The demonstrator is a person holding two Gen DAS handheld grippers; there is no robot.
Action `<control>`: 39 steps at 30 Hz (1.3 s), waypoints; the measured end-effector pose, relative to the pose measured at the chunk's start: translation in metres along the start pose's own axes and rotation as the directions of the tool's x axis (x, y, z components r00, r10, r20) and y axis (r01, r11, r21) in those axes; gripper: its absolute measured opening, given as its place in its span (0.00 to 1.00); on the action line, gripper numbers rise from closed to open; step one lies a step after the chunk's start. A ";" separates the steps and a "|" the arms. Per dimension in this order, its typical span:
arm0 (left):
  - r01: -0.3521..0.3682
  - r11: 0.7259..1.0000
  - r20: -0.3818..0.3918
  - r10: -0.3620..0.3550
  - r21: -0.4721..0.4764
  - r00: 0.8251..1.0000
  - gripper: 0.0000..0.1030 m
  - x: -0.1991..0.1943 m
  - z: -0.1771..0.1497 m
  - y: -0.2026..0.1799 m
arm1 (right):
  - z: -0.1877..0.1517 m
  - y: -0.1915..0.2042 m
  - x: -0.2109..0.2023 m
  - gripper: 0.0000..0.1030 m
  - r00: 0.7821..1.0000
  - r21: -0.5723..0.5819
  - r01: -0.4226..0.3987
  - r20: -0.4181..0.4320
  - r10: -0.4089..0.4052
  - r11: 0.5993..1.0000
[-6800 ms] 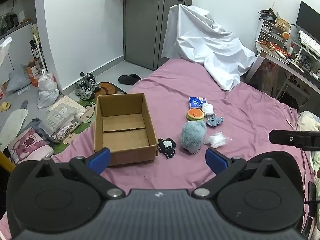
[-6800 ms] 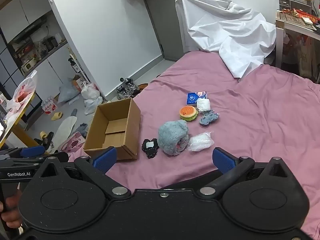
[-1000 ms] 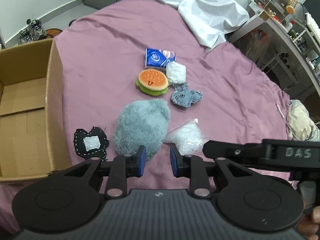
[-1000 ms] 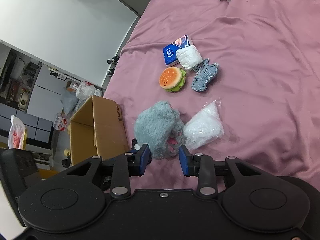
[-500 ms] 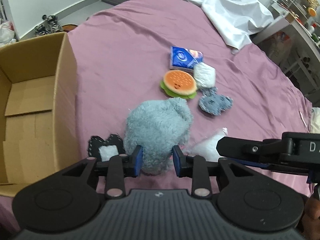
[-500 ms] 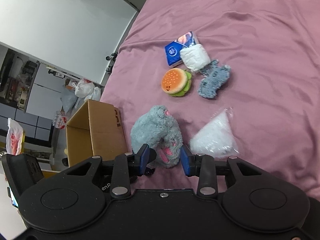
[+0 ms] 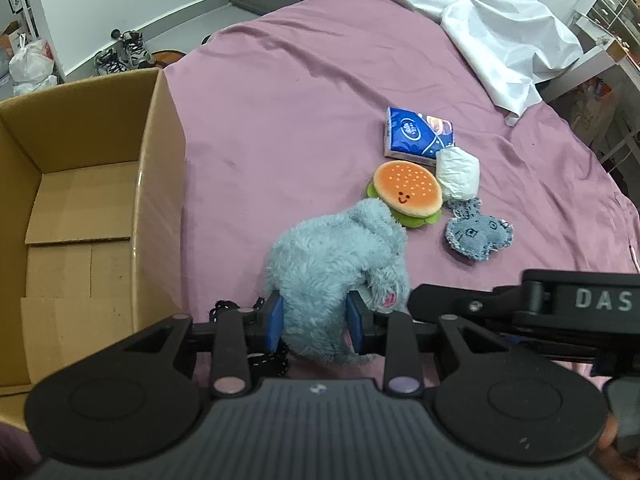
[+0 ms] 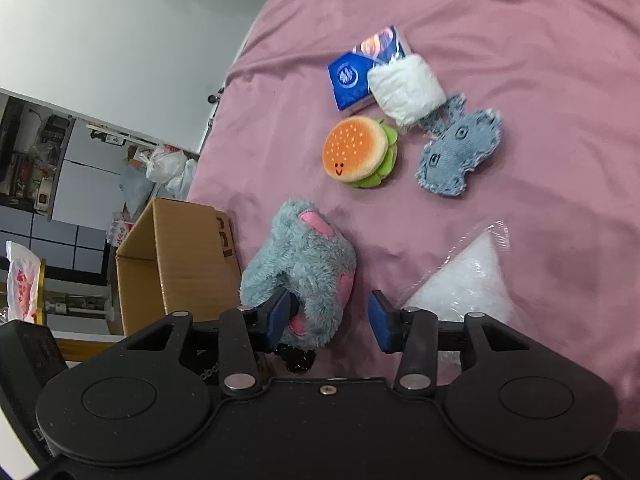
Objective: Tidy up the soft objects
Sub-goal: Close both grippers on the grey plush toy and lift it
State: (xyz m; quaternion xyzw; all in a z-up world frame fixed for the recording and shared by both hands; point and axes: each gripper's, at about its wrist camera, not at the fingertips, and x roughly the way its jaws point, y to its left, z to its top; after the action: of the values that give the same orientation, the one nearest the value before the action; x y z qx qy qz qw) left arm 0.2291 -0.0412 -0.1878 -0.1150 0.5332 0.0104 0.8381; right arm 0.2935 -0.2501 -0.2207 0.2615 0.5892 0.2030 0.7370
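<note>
Pink bedsheet (image 7: 304, 92) bears fluffy blue-grey plush (image 7: 340, 264), left fingers (image 7: 275, 322) clamping it, right fingers (image 8: 379, 322) opening.

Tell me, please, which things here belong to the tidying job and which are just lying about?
Job: fluffy blue plush, burger plush, denim toy, tissue pack, white wrapped roll, clear bag, black patch, cardboard box.

Lying about: shoes, white sheet, floor bags.

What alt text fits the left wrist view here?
The left claw grips a fluffy grey-blue plush on a pink bedsheet, beside an open cardboard box. Beyond lie a burger plush, tissue pack and denim toy.
</note>
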 end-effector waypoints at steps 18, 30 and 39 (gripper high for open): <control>0.061 0.997 0.006 -0.061 -0.045 0.998 0.26 -0.011 0.007 0.006 | 0.001 0.004 -0.006 0.25 1.000 -0.005 0.010 -0.014 -0.010 1.000; 0.134 0.990 0.087 -0.129 -0.051 0.988 0.26 -0.055 0.009 0.004 | -0.008 0.020 -0.060 0.26 0.997 -0.055 0.015 0.079 -0.010 0.998; 0.169 0.984 0.155 -0.158 -0.058 0.975 0.25 -0.088 0.008 0.019 | -0.011 0.059 -0.063 0.28 0.991 -0.108 0.006 0.136 0.009 0.994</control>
State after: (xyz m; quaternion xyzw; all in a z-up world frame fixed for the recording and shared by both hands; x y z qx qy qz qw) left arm 0.1960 -0.0117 -0.1089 -0.1869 0.4565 -0.0312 0.8693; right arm 0.2693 -0.2403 -0.1377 0.2350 0.5254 0.2169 0.7885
